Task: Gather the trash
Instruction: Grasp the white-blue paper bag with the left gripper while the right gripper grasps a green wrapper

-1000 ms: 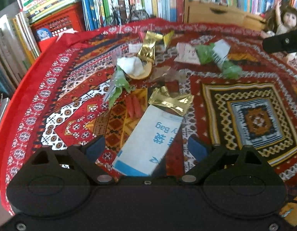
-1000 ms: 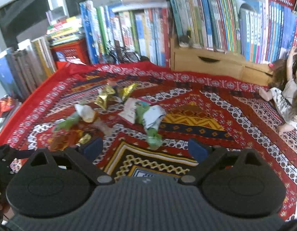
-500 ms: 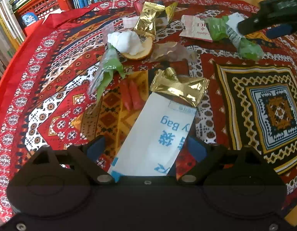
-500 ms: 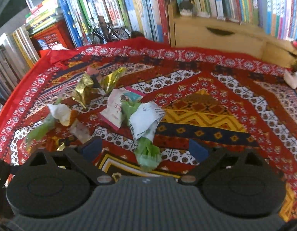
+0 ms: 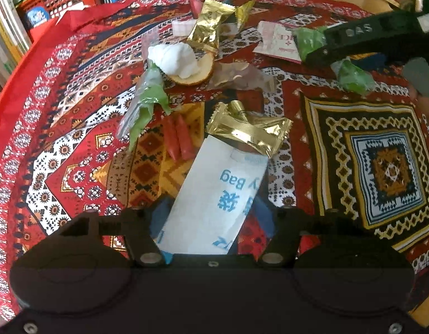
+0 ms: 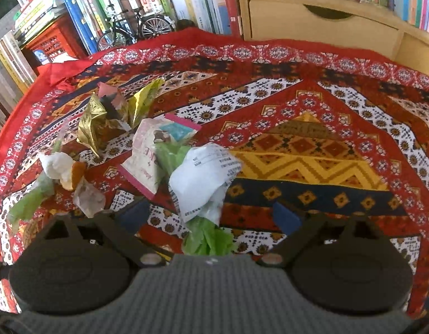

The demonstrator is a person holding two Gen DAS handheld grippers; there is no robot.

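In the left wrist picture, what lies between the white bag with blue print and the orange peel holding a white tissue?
In the left wrist view, a gold wrapper lies between the white bag and the orange peel, overlapping the bag's far end; beyond it, crumpled clear plastic lies beside the peel.

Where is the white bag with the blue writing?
In the left wrist view the white bag lies low in the middle on the patterned cloth, between the left gripper fingers, its far end under a gold wrapper.

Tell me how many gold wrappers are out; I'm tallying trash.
2 or 3: one at the white bag's far end, one near the cloth's far edge, a yellowish one beside it.
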